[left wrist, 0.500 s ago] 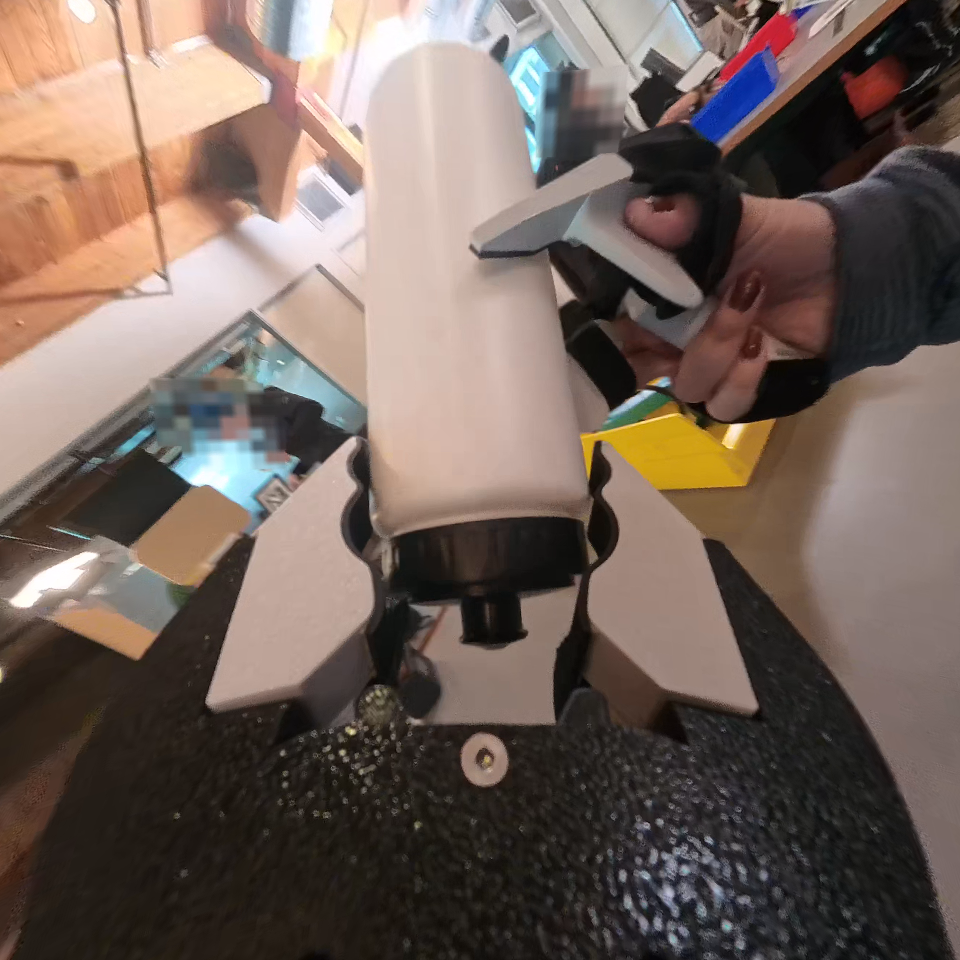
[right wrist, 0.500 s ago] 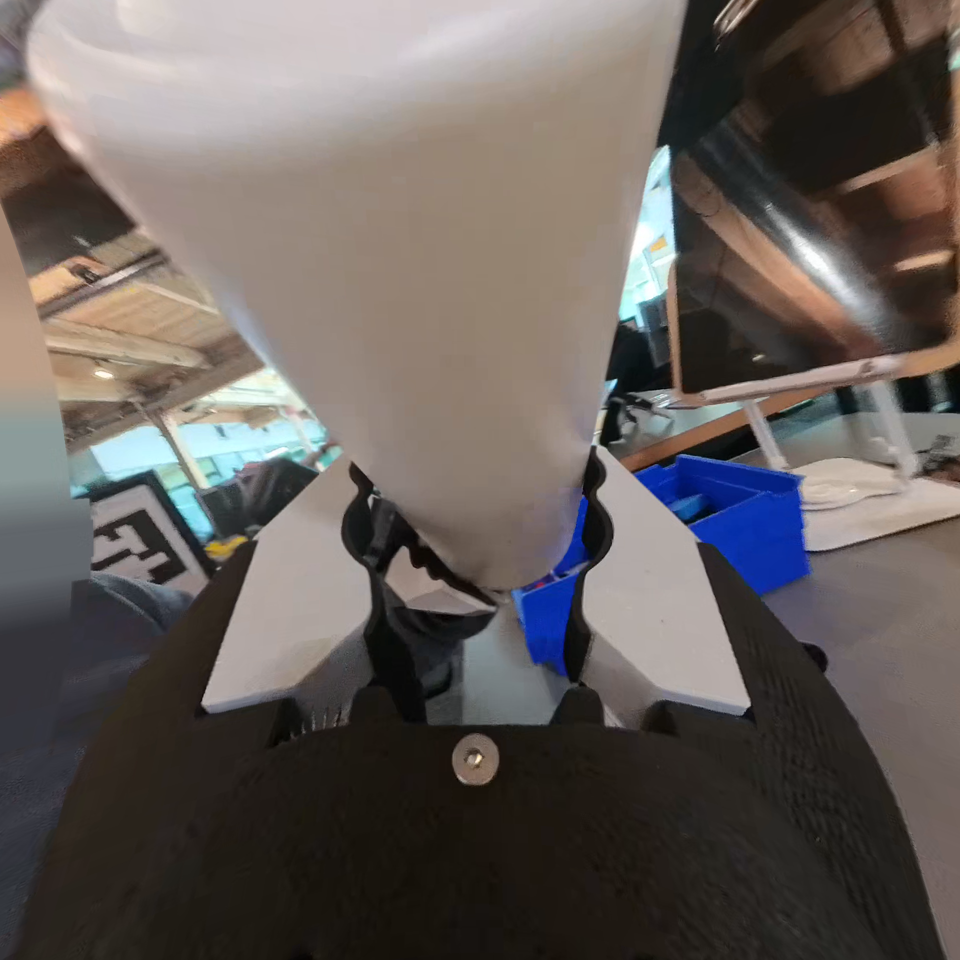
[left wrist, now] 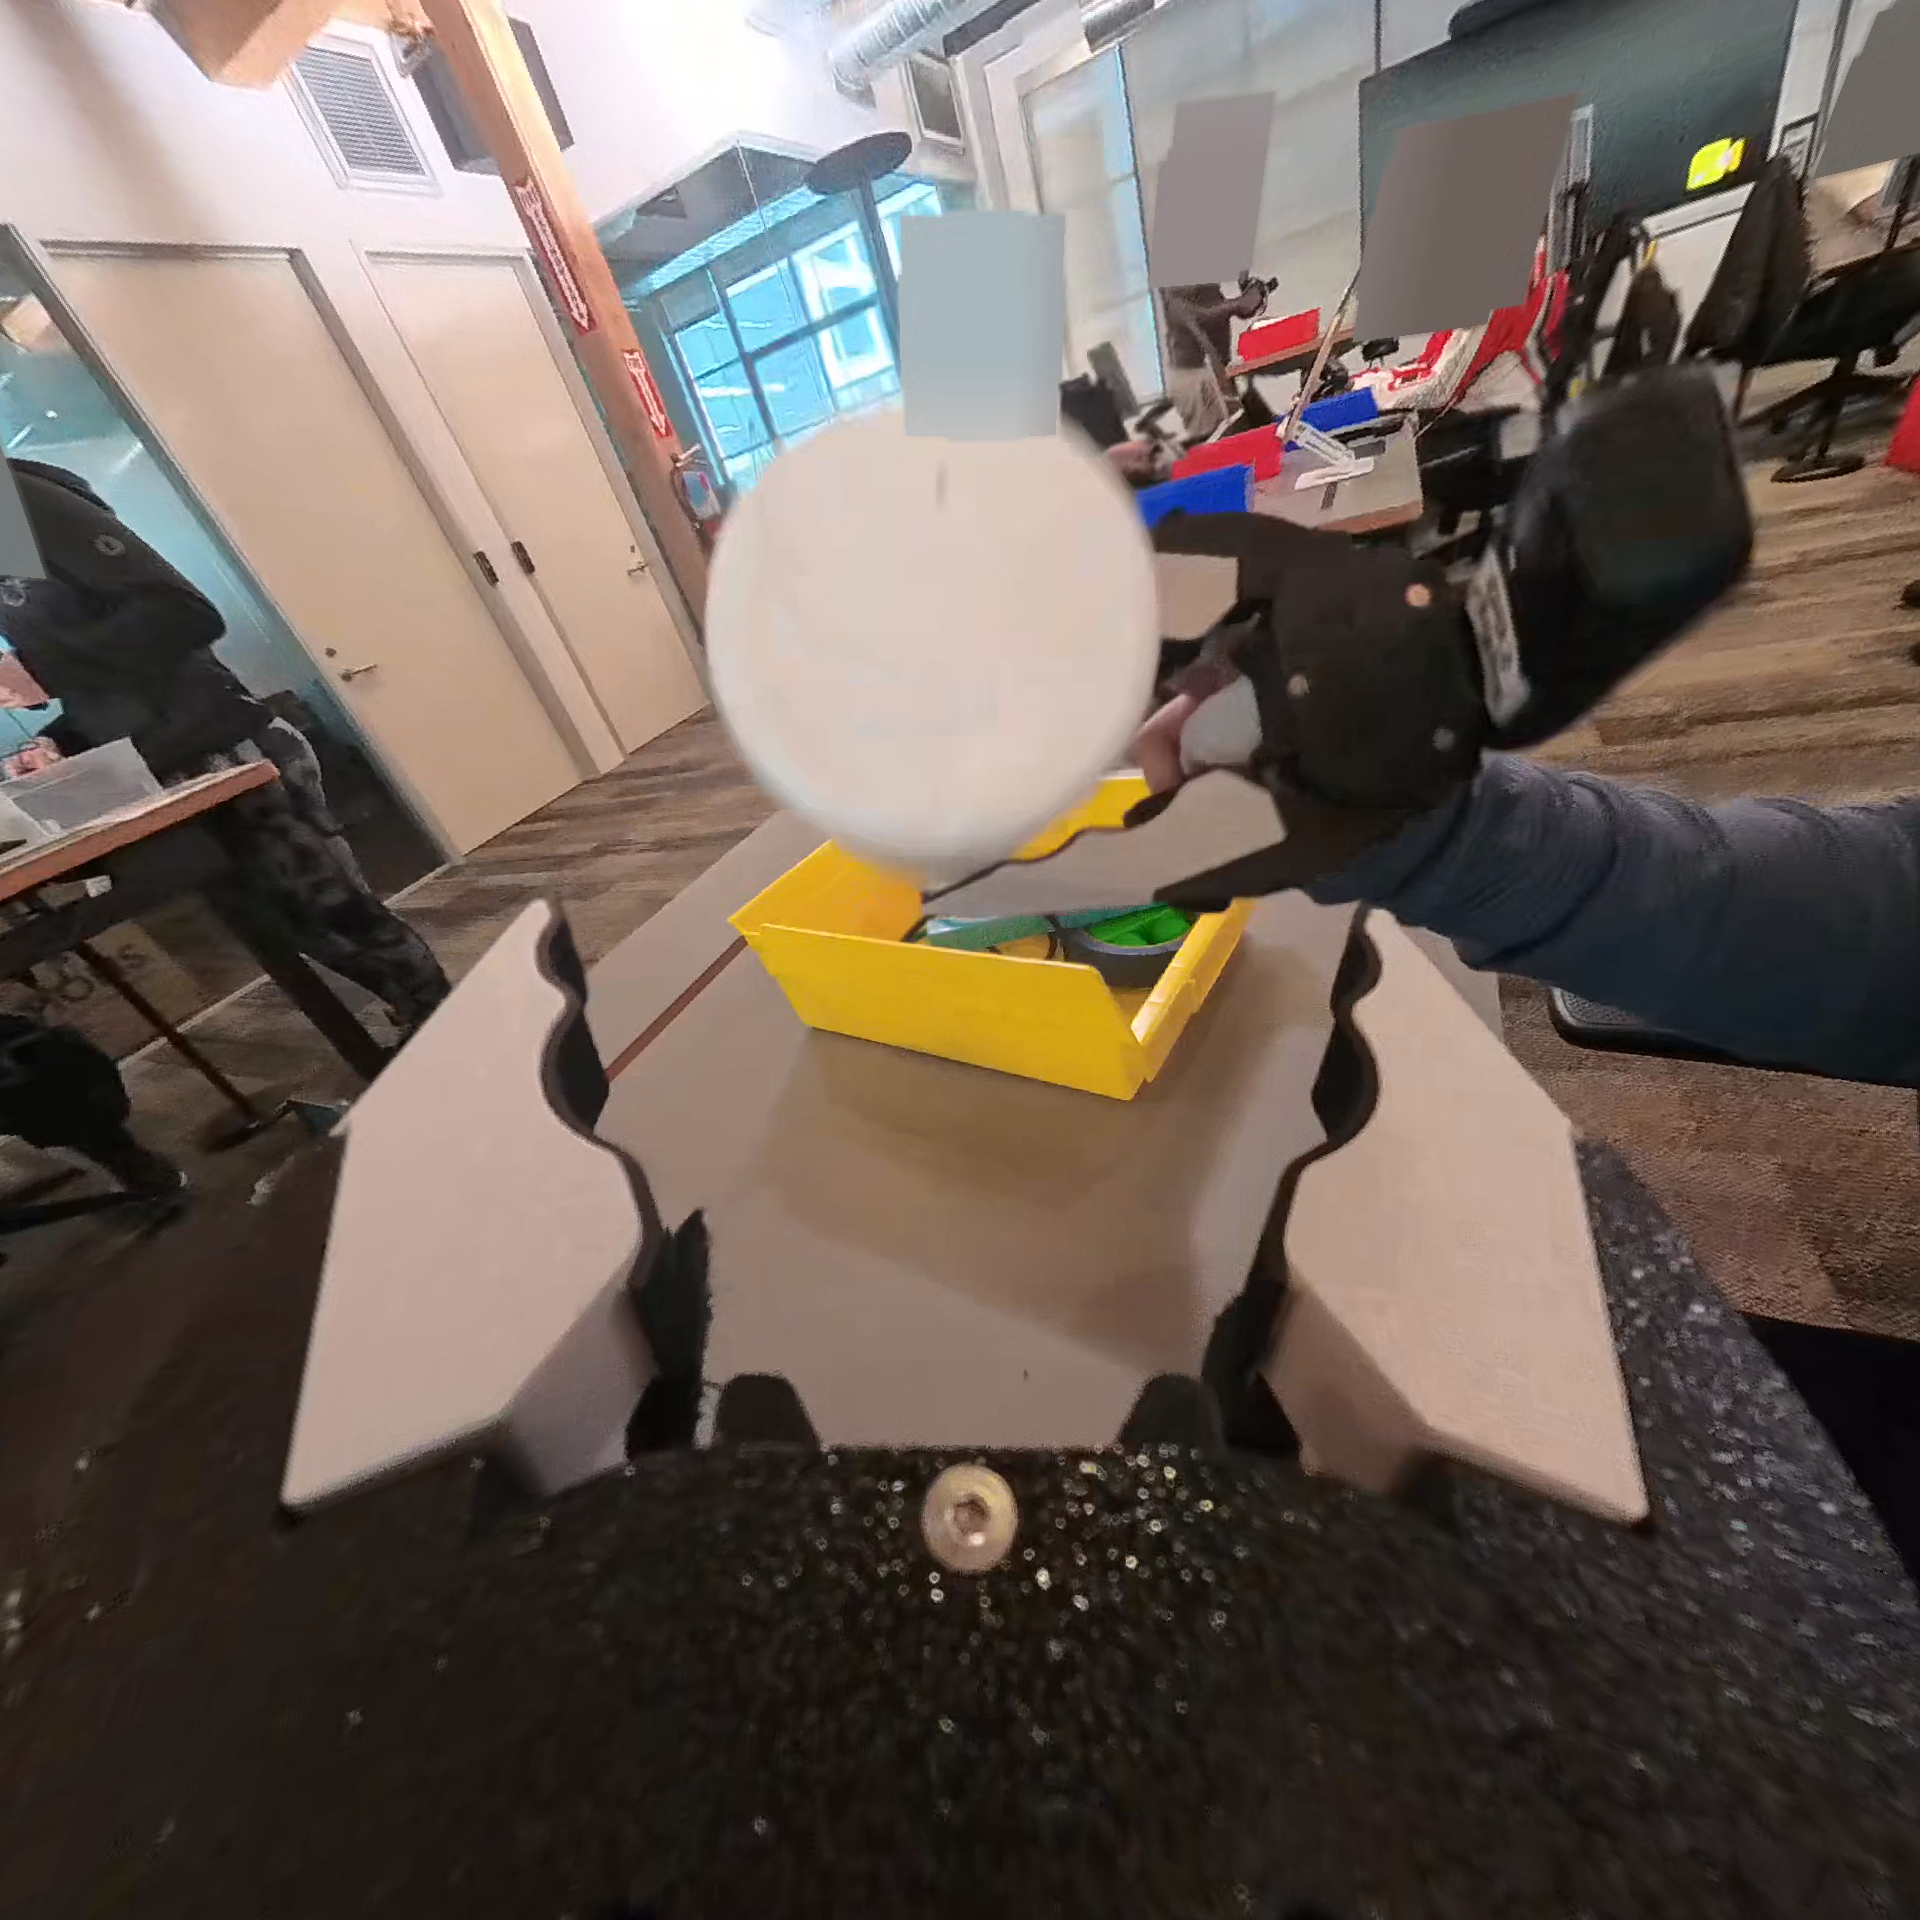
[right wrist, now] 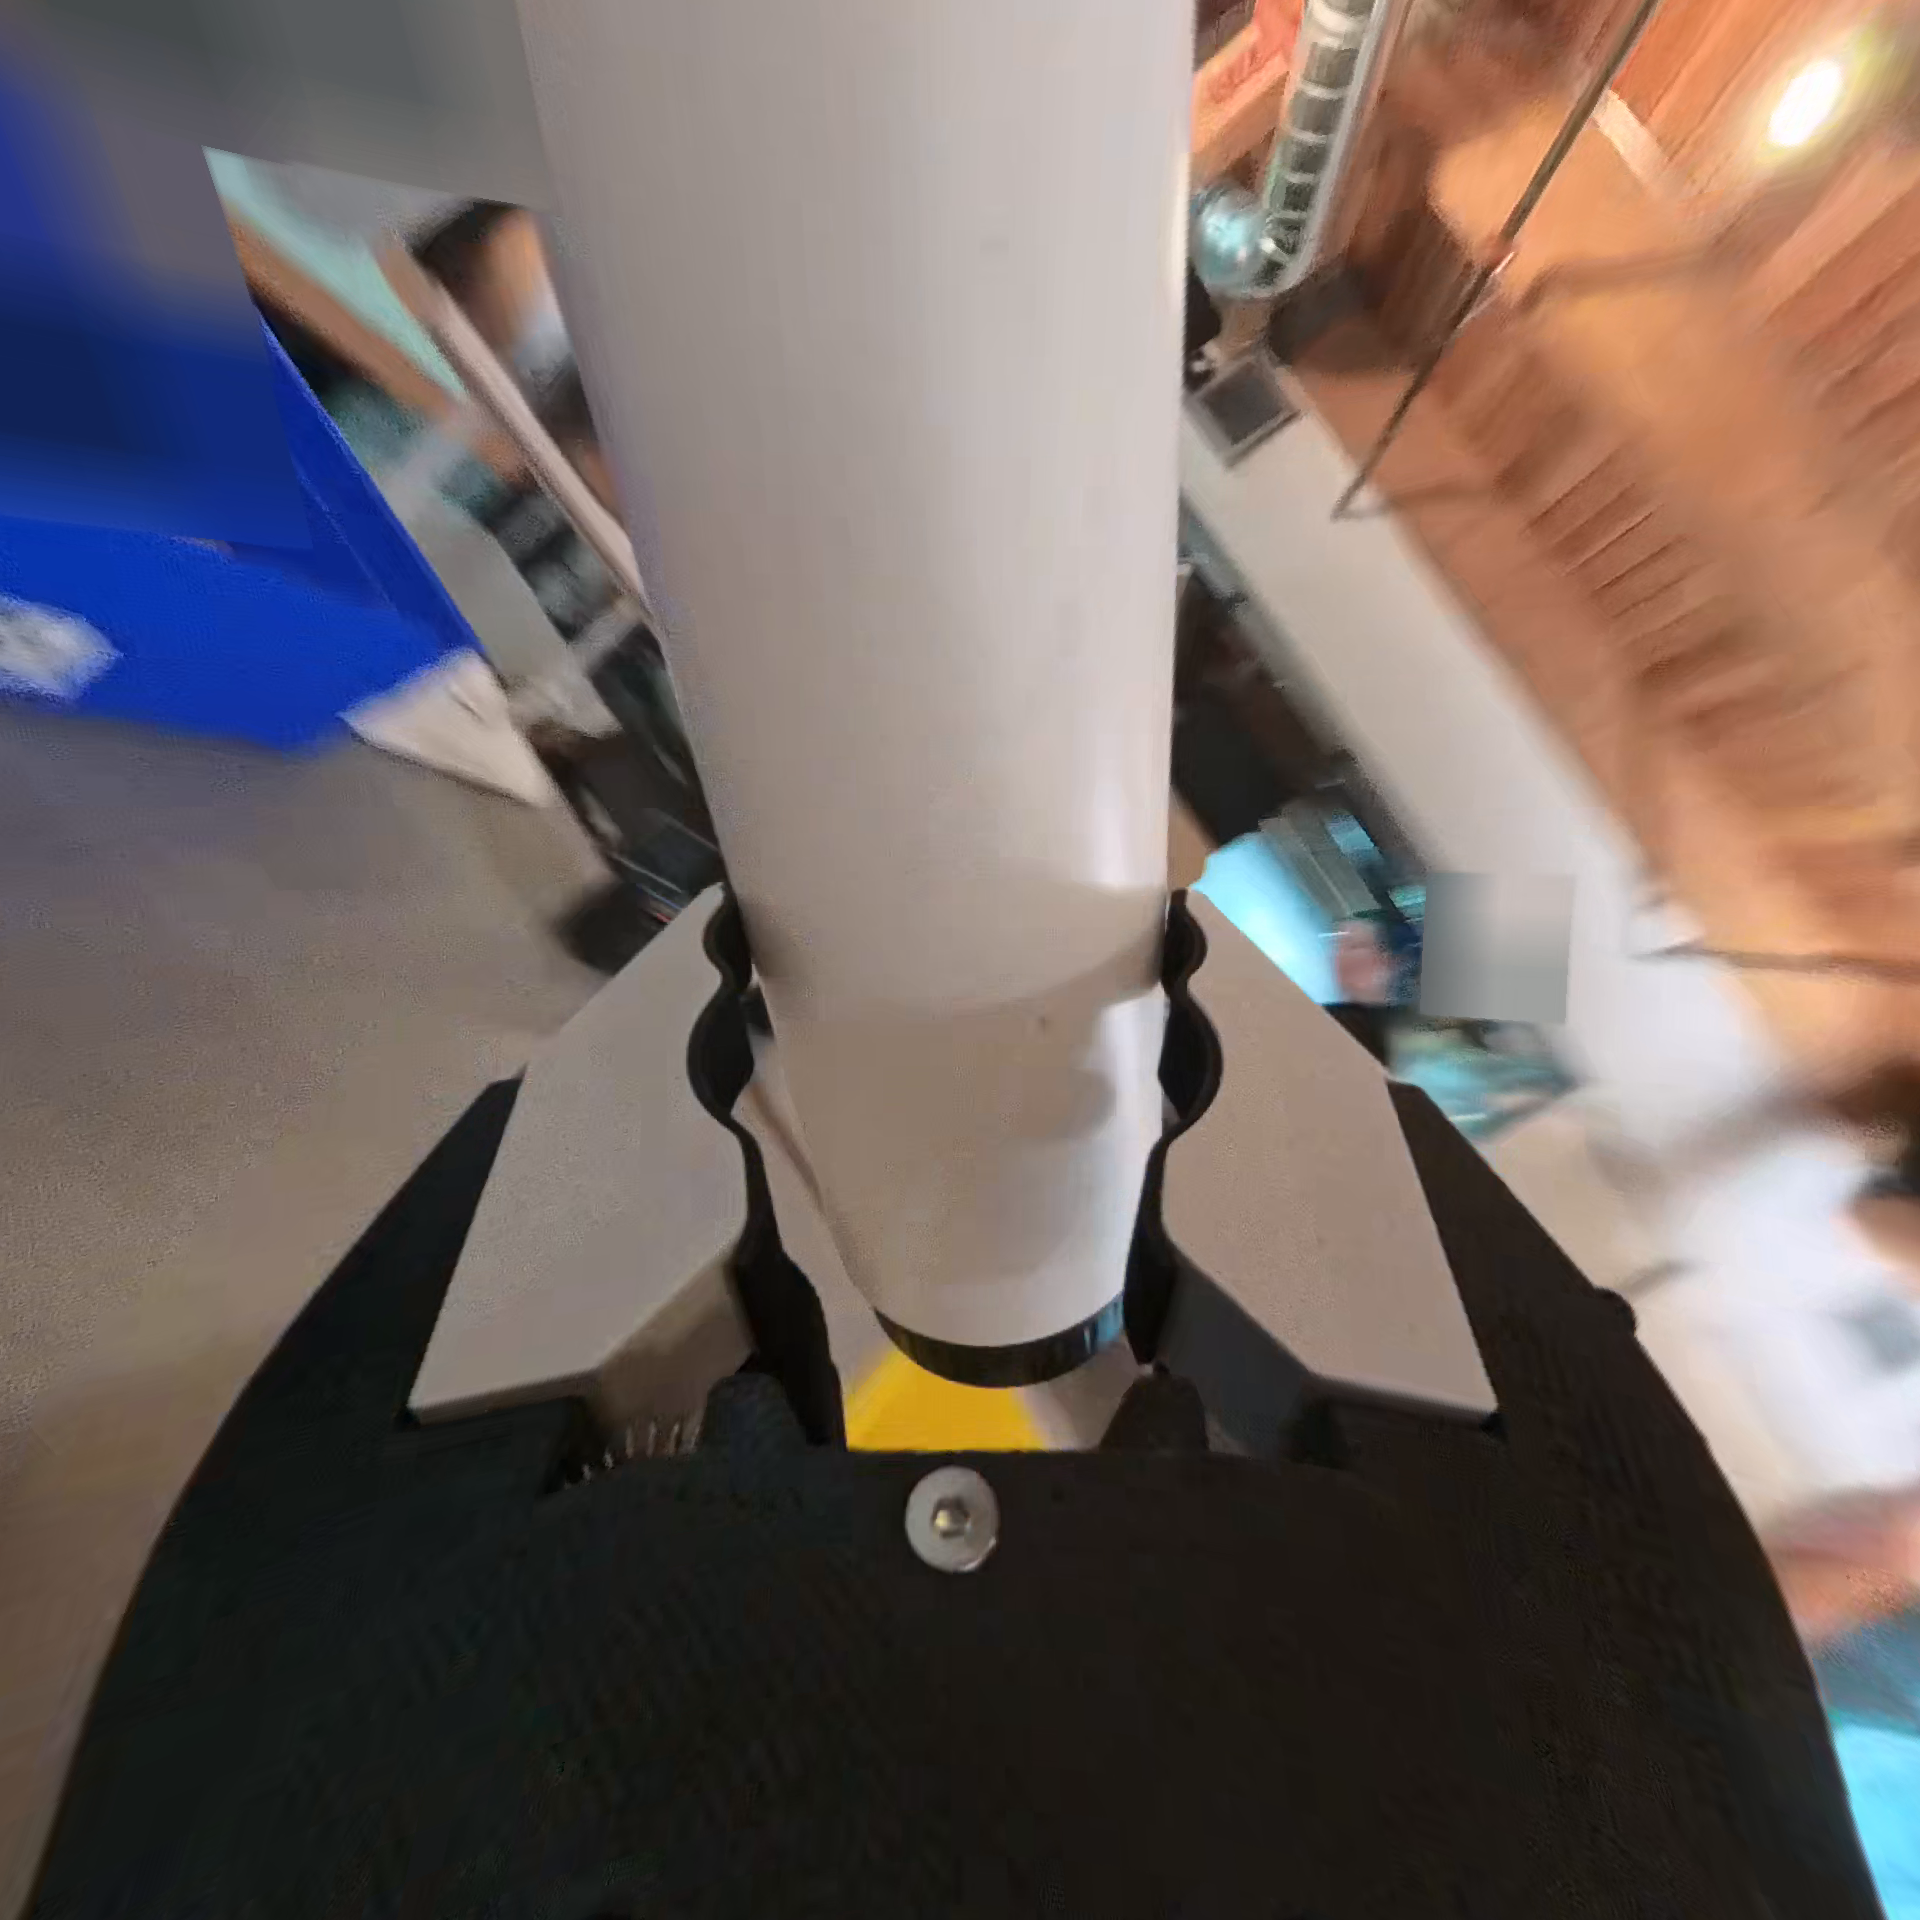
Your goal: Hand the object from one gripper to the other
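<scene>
Right gripper (right wrist: 951, 1122) around white bottle (right wrist: 894, 623)

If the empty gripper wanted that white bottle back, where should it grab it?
Probably around the white bottle's straight round body, well ahead of where the right gripper already clamps its narrower end. The left gripper is open and faces the bottle's flat round end, so it would likely need to come from the side, one of its fingers on each curved flank.

Office: cream doors (left wrist: 457, 540), wood-plank floor (left wrist: 1714, 1164).
</scene>
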`<state>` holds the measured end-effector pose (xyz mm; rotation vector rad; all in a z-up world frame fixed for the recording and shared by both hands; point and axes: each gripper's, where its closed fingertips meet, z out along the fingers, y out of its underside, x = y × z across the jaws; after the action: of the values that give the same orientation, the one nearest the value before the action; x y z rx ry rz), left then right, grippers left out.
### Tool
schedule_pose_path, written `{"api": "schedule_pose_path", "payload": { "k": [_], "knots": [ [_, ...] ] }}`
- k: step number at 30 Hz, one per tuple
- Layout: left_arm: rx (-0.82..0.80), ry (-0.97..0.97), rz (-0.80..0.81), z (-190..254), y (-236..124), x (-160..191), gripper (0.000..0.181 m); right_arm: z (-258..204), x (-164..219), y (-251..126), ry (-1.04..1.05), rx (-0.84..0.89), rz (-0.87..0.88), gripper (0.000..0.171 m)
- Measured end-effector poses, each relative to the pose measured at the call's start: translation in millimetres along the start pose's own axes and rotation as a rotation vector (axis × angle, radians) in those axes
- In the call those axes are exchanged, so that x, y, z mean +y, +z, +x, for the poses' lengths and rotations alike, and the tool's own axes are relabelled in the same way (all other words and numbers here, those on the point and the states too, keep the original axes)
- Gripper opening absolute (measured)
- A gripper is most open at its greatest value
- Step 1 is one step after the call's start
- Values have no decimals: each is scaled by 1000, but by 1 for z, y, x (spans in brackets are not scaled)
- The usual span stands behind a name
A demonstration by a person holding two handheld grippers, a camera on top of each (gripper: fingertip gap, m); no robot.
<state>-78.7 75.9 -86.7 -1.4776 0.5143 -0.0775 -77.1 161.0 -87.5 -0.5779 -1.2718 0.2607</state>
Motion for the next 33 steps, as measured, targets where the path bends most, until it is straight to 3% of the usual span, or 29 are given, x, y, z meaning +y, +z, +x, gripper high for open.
{"api": "schedule_pose_path", "payload": {
  "k": [4, 8, 15, 19, 22, 26, 30, 33],
  "knots": [
    [-22, 13, -72, 7, 5, 2, 140, -8, 3, 2, -379, 93, -42, 79],
    [-31, -51, -171, 6, 13, 21, 139, -16, -7, 0, -504, 125, 17, 79],
    [6, -170, -121, 4, 16, 24, 103, -18, -26, -9, -677, 209, 120, 79],
    [15, -156, -135, 3, 15, 26, 101, -19, -26, -10, -688, 219, 128, 80],
    [-5, -155, -38, -2, 11, 11, 101, -20, -28, -10, -585, 183, 165, 85],
    [-89, -172, 128, -21, -9, -15, 99, -7, -34, -7, -149, 92, 228, 127],
    [-145, -178, 292, -37, -33, -37, 98, -2, -32, -8, 361, -86, 324, 133],
    [-153, -182, 350, -41, -39, -40, 97, -18, -33, -7, 655, -333, 332, 128]
  ]
}}
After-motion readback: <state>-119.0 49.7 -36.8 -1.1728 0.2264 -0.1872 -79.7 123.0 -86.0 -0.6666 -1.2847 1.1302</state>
